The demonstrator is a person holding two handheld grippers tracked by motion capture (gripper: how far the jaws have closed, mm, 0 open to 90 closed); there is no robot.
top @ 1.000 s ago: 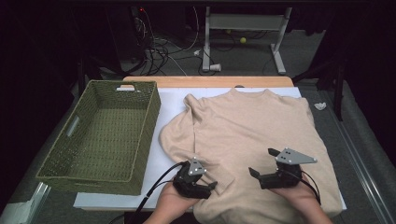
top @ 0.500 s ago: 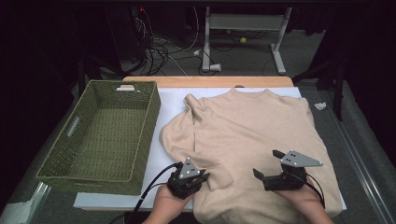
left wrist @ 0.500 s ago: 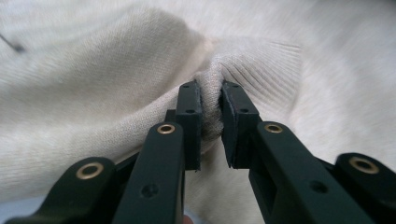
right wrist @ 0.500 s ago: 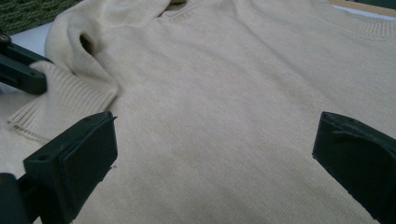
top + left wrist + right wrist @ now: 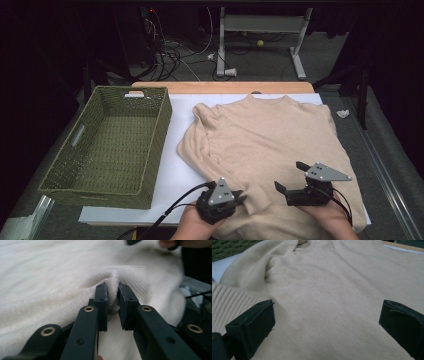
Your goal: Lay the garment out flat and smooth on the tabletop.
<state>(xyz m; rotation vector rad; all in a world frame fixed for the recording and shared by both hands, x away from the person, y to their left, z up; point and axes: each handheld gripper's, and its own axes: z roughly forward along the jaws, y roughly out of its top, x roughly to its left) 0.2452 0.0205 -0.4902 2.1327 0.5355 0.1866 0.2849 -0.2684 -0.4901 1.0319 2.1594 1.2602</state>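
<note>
A beige knit sweater [image 5: 265, 145] lies spread flat, front up, just right of the green woven basket [image 5: 112, 145], collar at the far edge. Its ribbed near hem is bunched up into a raised fold.

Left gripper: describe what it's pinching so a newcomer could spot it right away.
On the white table mat, right of the green woven basket, a beige sweater lies spread flat. At its near edge, the left gripper is shut on a raised fold of its ribbed hem. That pinched ridge is the one bunched-up spot; under the open right gripper the cloth lies flat.
</note>
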